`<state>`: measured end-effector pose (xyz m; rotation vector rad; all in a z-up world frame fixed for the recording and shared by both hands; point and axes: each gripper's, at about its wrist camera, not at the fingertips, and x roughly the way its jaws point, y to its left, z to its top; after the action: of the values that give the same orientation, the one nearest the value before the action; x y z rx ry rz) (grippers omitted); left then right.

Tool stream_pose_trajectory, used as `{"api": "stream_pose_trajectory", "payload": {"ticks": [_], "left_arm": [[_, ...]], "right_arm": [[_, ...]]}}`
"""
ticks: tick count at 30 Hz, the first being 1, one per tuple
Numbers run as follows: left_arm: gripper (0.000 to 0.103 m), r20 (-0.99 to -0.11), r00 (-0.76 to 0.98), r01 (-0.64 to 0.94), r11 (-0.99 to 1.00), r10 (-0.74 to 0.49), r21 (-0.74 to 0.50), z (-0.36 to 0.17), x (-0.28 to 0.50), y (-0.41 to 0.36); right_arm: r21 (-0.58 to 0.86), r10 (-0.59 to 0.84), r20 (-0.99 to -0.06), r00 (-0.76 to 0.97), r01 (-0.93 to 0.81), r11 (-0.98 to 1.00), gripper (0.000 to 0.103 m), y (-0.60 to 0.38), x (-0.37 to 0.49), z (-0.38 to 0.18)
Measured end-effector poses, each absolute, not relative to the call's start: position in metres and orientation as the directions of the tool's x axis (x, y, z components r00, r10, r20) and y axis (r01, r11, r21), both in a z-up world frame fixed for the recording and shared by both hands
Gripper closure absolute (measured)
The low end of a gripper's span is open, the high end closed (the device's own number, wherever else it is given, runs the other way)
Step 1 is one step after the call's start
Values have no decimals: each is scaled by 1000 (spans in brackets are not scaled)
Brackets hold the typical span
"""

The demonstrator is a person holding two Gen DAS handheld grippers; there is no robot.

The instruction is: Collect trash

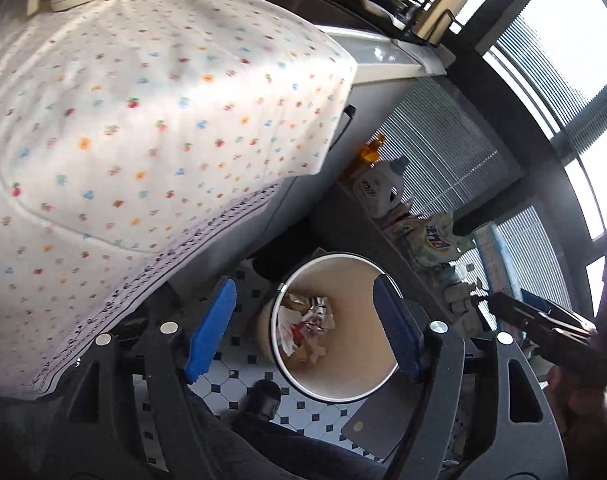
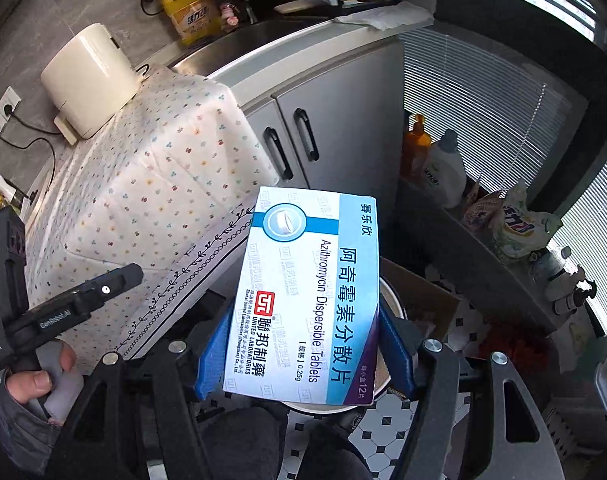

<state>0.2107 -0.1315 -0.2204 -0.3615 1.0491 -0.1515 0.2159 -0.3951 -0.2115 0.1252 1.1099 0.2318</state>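
Your left gripper (image 1: 307, 332) hangs over the bin (image 1: 377, 390), blue pads spread wide with nothing between them. Down inside the bin you see crumpled trash (image 1: 307, 328): foil, paper, bits of red. The bin stands on the tiled floor (image 1: 231, 380) just beside the cloth (image 1: 143, 120) draped over the counter. Your right gripper (image 2: 305, 354) has a blue-and-white pill box (image 2: 307, 292) between its pads, one pad at each long edge; whether they press on it or stand just off it, you cannot tell. The box sits tilted, label up, right above the bin rim (image 2: 395, 300). Your left hand (image 2: 43, 380) shows at the lower left of the right view, wrapped round its grip, near the cloth's patterned hem
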Motion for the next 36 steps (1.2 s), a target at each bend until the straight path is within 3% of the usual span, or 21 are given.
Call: {"api": "stream_pose_trajectory", "payload": {"ticks": [1,2,17,25,36], "left_arm": [[31,-817,505,-69,931,-276,-358,-217,206,-124],[31,-816,515,-91,931,-260,-354,-214,201,-116],[24,-793,604,-288,908,-75,-305,-167,138,-61],[6,-733,679,-252,924,-42,-286,-113,116,-71],[6,-654,755,-180,941,-55,-286,-66,77,-67]], "right_arm": [[209,247,-878,409,-137,968,23,-390,218,-217],[202,244,-886,394,-147,968,19,-386,220,-222],[228,294,-887,356,-216,949,15,-373,236,-219],[250,313,-873,374,-207,946,8,-371,222,-185],[226,312,-792,526,-222,949,8,-351,172,-109]]}}
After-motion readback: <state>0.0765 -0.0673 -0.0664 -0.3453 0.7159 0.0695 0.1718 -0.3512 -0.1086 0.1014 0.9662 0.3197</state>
